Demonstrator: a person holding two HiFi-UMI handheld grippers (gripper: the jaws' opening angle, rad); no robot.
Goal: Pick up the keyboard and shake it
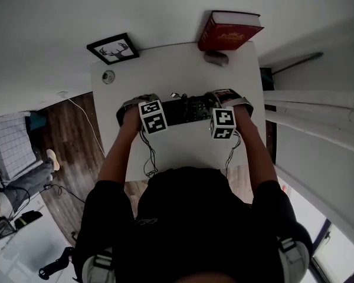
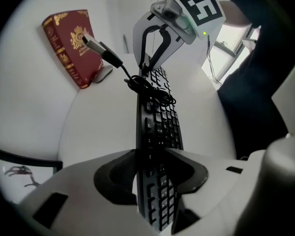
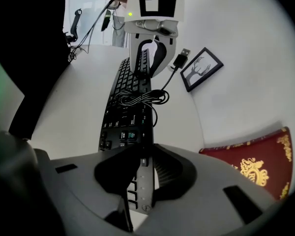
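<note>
A black keyboard (image 1: 186,109) is held across the white table (image 1: 165,69), one gripper at each end. In the left gripper view, my left gripper (image 2: 152,156) is shut on the near end of the keyboard (image 2: 160,127), both jaws pressing its faces. My right gripper (image 3: 145,154) is shut on the other end of the keyboard (image 3: 125,97). A coiled cable (image 2: 150,87) lies on the keys, and its USB plug (image 2: 101,48) sticks out free. From the head view I cannot tell whether the keyboard touches the table.
A red book (image 1: 227,31) stands at the table's far right edge with a grey mouse (image 1: 216,58) in front of it. A framed deer picture (image 1: 113,48) lies at the far left, near a small round object (image 1: 108,76). The wood floor (image 1: 76,134) lies to the left.
</note>
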